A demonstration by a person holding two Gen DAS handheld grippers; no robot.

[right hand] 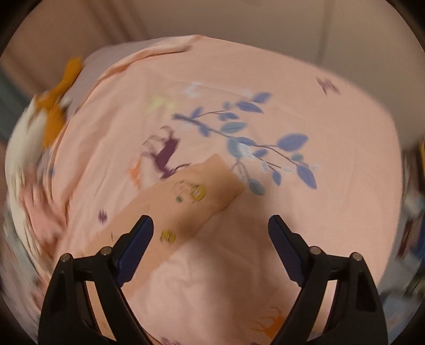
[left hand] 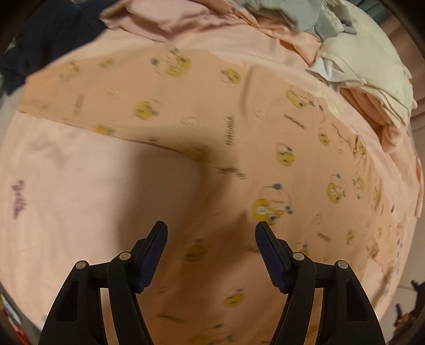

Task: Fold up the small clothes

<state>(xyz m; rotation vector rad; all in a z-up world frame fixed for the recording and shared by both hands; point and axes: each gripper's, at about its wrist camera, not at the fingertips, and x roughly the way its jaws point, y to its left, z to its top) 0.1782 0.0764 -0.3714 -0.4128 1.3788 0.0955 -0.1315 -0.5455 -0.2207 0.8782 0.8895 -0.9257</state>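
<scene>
A peach garment printed with yellow cartoon birds [left hand: 212,127] lies spread flat on the pink bedsheet [left hand: 66,172]. My left gripper [left hand: 211,231] is open and empty, hovering just above the garment's lower part. In the right wrist view one narrow end of the same garment [right hand: 196,193], a sleeve or leg, lies on the sheet with its leaf and deer print [right hand: 345,132]. My right gripper [right hand: 211,225] is open and empty, just above that end; its left finger [right hand: 135,246] is over the cloth.
A stack of folded pink, cream and grey clothes [left hand: 366,79] sits at the back right of the bed. Crumpled pink cloth [left hand: 164,16] and a dark garment [left hand: 45,42] lie at the back left. White and orange cloth [right hand: 45,119] lies at the left in the right wrist view.
</scene>
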